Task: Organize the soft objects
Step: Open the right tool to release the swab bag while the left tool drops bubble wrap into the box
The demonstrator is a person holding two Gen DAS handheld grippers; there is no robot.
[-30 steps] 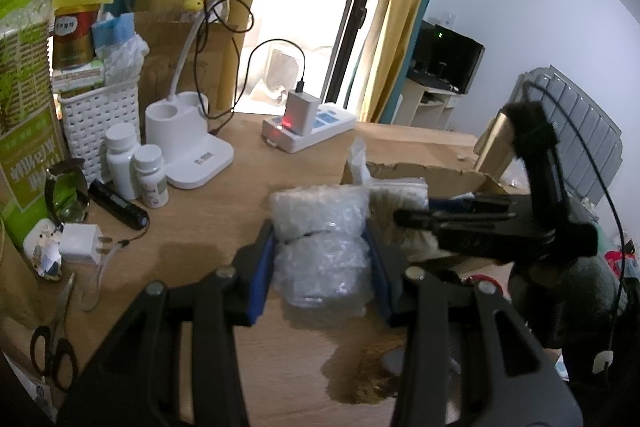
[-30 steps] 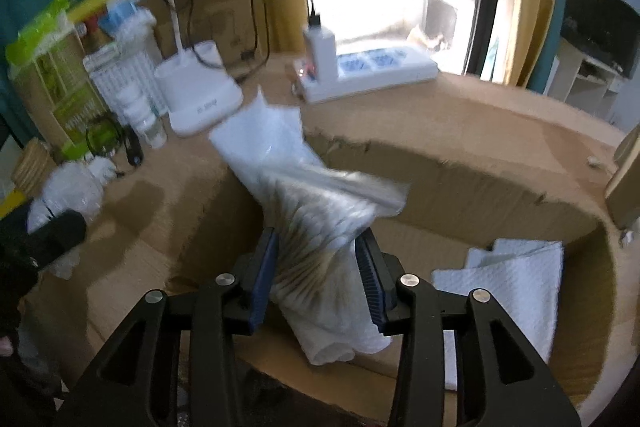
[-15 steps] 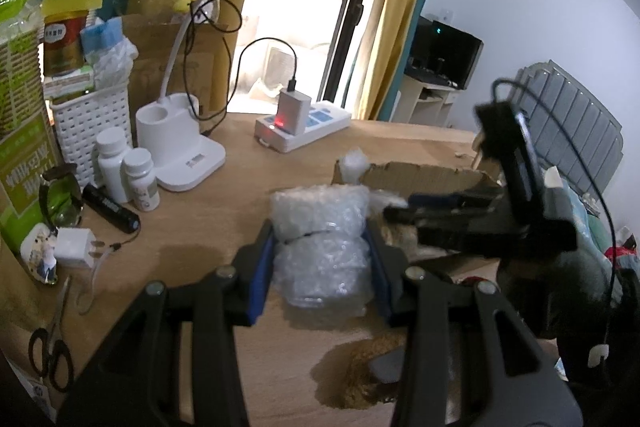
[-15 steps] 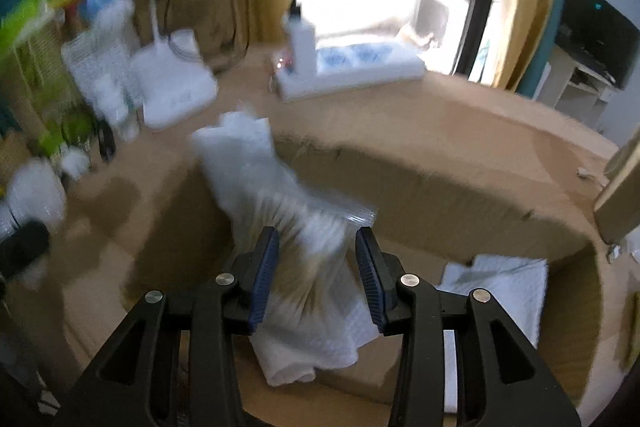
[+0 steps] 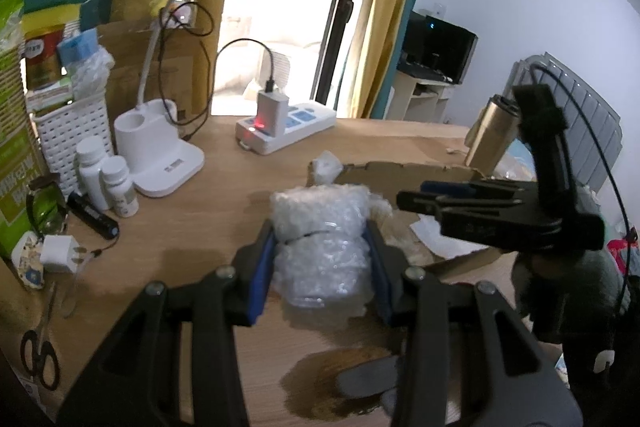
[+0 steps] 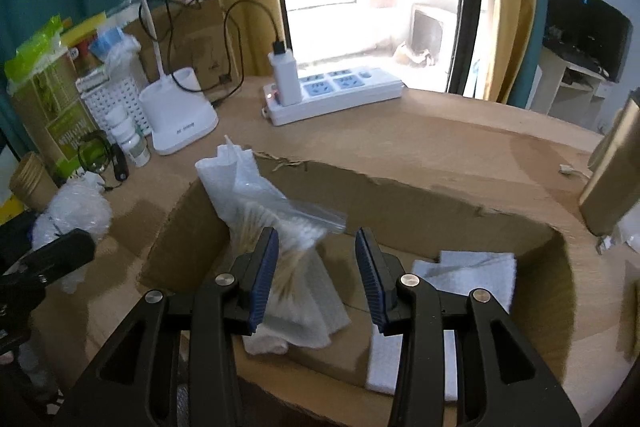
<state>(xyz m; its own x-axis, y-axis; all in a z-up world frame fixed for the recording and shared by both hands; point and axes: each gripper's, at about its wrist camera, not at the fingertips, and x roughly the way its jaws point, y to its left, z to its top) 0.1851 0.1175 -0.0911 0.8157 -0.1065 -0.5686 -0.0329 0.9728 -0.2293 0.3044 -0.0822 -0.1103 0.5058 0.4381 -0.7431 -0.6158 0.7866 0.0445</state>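
Right wrist view — right gripper (image 6: 316,267) open, blurred bag (image 6: 280,227) beside it; left gripper (image 5: 320,259) clamps bubble wrap (image 5: 320,239).

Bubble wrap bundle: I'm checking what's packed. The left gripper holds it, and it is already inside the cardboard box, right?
Not quite. The left gripper does hold the bubble wrap bundle, but it is outside the cardboard box, beside it over the table. The right wrist view shows this.

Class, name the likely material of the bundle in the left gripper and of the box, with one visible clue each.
Bundle: probably bubble wrap, clear glossy plastic; small bubbles show across it.
Box: corrugated cardboard, matte brown; its top edge is torn and ragged.
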